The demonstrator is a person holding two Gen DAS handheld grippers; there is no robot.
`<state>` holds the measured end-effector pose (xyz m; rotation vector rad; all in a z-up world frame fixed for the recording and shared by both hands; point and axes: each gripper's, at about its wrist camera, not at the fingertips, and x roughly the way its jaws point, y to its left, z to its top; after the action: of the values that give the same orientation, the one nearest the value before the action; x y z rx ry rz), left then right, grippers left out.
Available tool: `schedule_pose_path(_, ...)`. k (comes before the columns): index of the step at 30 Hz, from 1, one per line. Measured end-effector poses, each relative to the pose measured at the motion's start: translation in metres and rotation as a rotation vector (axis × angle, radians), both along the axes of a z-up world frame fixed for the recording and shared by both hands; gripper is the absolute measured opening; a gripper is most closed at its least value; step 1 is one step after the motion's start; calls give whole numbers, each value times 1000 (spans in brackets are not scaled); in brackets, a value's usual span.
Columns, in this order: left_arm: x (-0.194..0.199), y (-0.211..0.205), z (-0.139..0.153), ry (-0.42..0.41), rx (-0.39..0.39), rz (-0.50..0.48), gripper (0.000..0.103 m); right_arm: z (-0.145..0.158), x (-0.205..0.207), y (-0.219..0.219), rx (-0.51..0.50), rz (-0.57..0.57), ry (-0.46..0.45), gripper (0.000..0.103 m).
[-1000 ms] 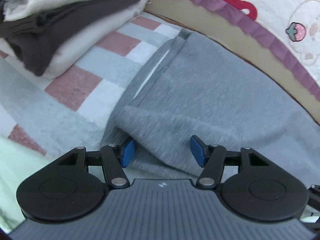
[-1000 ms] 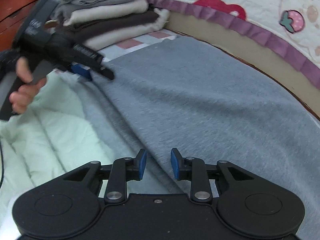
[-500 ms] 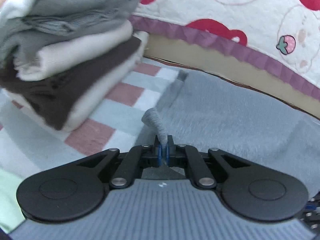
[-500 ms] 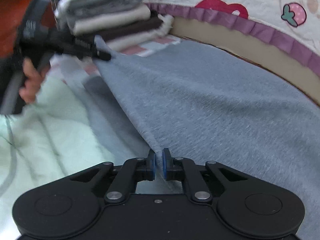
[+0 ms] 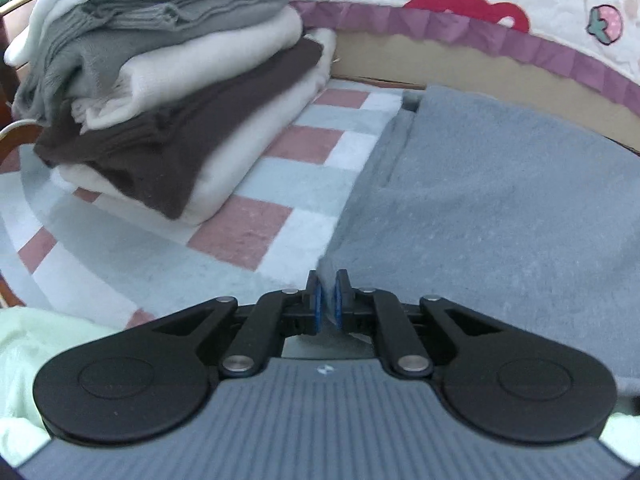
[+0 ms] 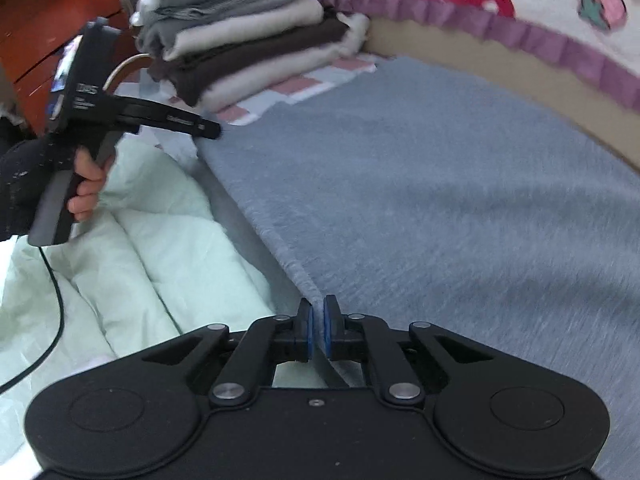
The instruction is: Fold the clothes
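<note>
Left gripper (image 5: 327,300) is pinching a corner of the grey garment (image 5: 500,184) between its blue pads (image 5: 318,304), which are pressed nearly together on the cloth. Right gripper (image 6: 316,330) is likewise clamping the same garment's near edge, with its jaws almost closed on the fabric. The garment is lying spread over the bed, its near edge running in a taut line between the two grippers; its far edge is lying close along the tan board (image 5: 460,60) under the purple ruffle (image 5: 560,56). To the left, bare checked blanket (image 5: 256,184) is separating the garment from the stack of folded clothes (image 5: 168,80). Only the right wrist view is showing the pale green quilt (image 6: 160,248) below the near edge, the person's hand (image 6: 86,184) gripping the left tool's handle, a trailing cable (image 6: 56,300), and wooden drawers (image 6: 44,16). The left wrist view alone is showing the garment's folded band at its far corner (image 5: 400,140).
</note>
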<state>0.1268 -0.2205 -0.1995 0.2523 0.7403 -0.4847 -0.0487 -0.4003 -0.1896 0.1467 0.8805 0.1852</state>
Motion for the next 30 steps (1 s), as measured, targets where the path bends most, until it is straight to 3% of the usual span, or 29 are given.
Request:
schedule_pose_path(5, 3, 1, 12, -73, 71, 39, 15, 3, -2, -5, 59, 15, 30, 10)
schedule_pose_path(7, 7, 3, 21, -108, 81, 47, 15, 3, -1, -13, 148, 40, 70, 11)
schedule_pose_path(10, 19, 1, 31, -40, -1, -31, 16, 13, 2, -27, 228, 56, 67, 14)
schedule_pose_path(12, 28, -5, 35, 26, -56, -110, 24, 26, 11, -42, 221, 35, 29, 28)
schedule_pose_path(15, 39, -27, 32, 34, -54, -225, 34, 38, 42, -69, 129, -43, 0, 33)
schedule_pose_path(17, 50, -41, 25, 49, -58, -267, 34, 45, 73, -82, 39, -62, -12, 39)
schedule_pose_path(20, 64, -55, 13, 97, -56, -271, 34, 45, 125, -82, -81, 12, -35, 51)
schedule_pose_path(26, 57, -34, -2, 120, -93, -282, 34, 45, 229, -83, -322, 161, -81, 51)
schedule_pose_path(30, 66, -14, -15, 181, -93, -243, 34, 18, 283, -97, -426, 151, -29, 68)
